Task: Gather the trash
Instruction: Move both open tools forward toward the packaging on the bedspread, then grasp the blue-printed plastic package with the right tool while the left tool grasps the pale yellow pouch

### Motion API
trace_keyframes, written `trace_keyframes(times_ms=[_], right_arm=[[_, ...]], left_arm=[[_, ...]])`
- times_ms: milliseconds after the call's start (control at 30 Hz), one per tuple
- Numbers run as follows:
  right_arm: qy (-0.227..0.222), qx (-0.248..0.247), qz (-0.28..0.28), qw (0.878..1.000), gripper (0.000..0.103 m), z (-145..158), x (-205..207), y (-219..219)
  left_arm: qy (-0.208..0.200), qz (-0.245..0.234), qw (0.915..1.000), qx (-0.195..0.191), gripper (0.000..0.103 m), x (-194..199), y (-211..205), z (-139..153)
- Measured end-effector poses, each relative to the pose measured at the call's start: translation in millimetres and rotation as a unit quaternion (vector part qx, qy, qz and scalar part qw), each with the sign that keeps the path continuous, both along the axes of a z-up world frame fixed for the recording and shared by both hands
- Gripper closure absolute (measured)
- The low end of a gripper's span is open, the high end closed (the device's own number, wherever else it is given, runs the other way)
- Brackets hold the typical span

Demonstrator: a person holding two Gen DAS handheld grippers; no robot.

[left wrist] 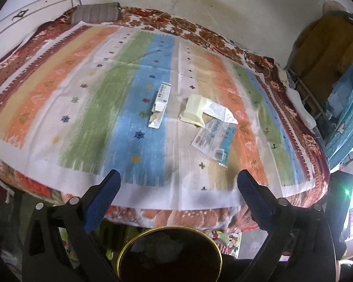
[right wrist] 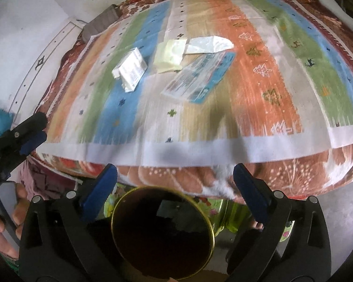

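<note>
Left wrist view looks down over a bed covered by one striped cloth, with the left gripper spread wide and nothing between its two blue-padded fingers. Four pieces of trash lie on the cloth near its middle: one small white carton on the blue stripe, one pale yellow wrapper just beside it, one crumpled white paper touching the yellow wrapper, and one flat printed packet with a blue edge, closest to the bed's near edge. One round dark bin with a gold rim sits below the bed edge, directly under the gripper; pale scraps show faintly inside it. One grey pillow lies at the far corner.

Right wrist view shows the right gripper likewise wide apart and empty, above the same bin. The four pieces appear again. A hand grips the left gripper's handle at the left edge.
</note>
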State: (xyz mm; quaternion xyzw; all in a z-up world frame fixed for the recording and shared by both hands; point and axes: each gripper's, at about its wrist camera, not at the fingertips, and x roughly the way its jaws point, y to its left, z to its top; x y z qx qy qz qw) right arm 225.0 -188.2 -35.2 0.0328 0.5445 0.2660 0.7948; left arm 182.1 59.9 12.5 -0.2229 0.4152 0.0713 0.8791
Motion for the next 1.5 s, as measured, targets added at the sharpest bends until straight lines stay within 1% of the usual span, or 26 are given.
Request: trace_keyframes(times_ms=[67,133,200,267,367,567,600,633,667,767,833,900,1000,1033,1100,1200,1267,1367,1400,1500], right_arm=[[0.010,0.002,-0.004,1.000,0.009,-4,11,1],[0.031,0.019,-0.016,0.999,0.009,-9,24,-2],[0.046,0.038,-0.032,0.998,0.009,-14,37,-5],[0.048,0.043,-0.038,0.997,0.009,-16,44,-4],[0.046,0.047,-0.041,0.997,0.011,-19,56,1],[0.064,0.066,-0.052,0.994,0.018,-37,83,9],[0.069,0.069,-0.055,0.994,0.024,-41,87,10],[0.078,0.076,-0.055,0.992,0.033,-46,92,12],[0.088,0.085,-0.054,0.991,0.036,-51,97,13],[0.105,0.095,-0.063,0.988,0.041,-63,109,15],[0.115,0.096,-0.068,0.986,0.045,-71,114,17],[0.126,0.101,-0.074,0.984,0.046,-78,119,18],[0.137,0.107,-0.077,0.982,0.050,-88,127,21],[0.139,0.105,-0.075,0.982,0.052,-91,129,24],[0.140,0.101,-0.074,0.982,0.055,-95,132,27],[0.149,0.103,-0.075,0.981,0.063,-101,137,28],[0.153,0.104,-0.074,0.980,0.070,-105,140,30],[0.155,0.102,-0.072,0.980,0.081,-108,144,33],[0.156,0.101,-0.071,0.980,0.088,-108,146,34],[0.162,0.100,-0.068,0.979,0.097,-108,149,35]], left_arm=[[-0.008,0.000,0.9999,0.008,0.006,7,3,4],[-0.023,0.013,0.9995,0.017,0.006,12,8,10],[-0.030,0.010,0.9994,0.012,0.006,20,13,13],[-0.026,0.000,0.9996,0.007,0.006,30,15,11],[-0.019,-0.020,0.9996,0.012,0.006,45,14,6],[-0.023,-0.039,0.9987,0.022,0.006,70,15,-3],[-0.026,-0.041,0.9986,0.020,0.006,75,16,-5],[-0.027,-0.043,0.9985,0.018,0.006,78,17,-6],[-0.031,-0.049,0.9983,0.012,0.006,82,18,-8],[-0.034,-0.067,0.9971,-0.007,0.006,94,16,-15],[-0.035,-0.074,0.9966,-0.010,0.006,101,14,-19],[-0.032,-0.078,0.9964,-0.005,0.006,109,12,-24],[-0.018,-0.075,0.9970,-0.001,0.006,121,13,-35],[-0.009,-0.070,0.9975,-0.003,0.006,125,14,-39],[-0.004,-0.070,0.9975,-0.011,0.006,132,14,-42],[-0.005,-0.077,0.9970,0.004,0.006,145,9,-43],[-0.001,-0.082,0.9966,0.006,0.006,156,6,-46],[0.009,-0.089,0.9960,0.009,0.007,174,0,-52],[0.015,-0.090,0.9957,0.013,0.007,180,-2,-54],[0.029,-0.103,0.9940,0.025,0.008,196,-8,-63]])
